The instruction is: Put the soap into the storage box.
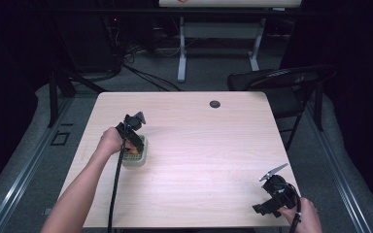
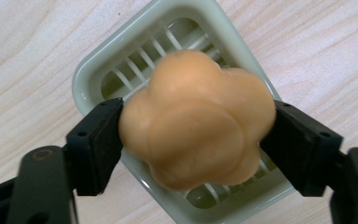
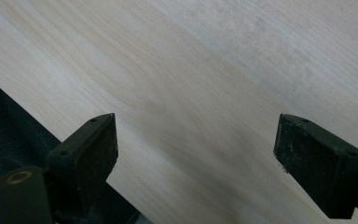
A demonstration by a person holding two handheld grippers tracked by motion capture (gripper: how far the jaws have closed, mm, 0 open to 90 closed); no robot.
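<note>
One peach-orange, lobed, flower-shaped soap bar [image 2: 196, 119] is pinched by the left tool [image 2: 196, 140] just above a pale green slatted plastic dish [image 2: 91, 74] on the light wooden tabletop [image 1: 213, 145]; the right tool [image 3: 196, 154] is held spread.

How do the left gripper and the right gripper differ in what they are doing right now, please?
The left gripper is shut on an orange, lobed, flower-shaped soap, while the right gripper is open with bare wood between its jaws. The left gripper is above the pale green slatted plastic soap dish at the table's left; the right gripper sits by the light wooden table's near right corner. Both have black jaws.
</note>
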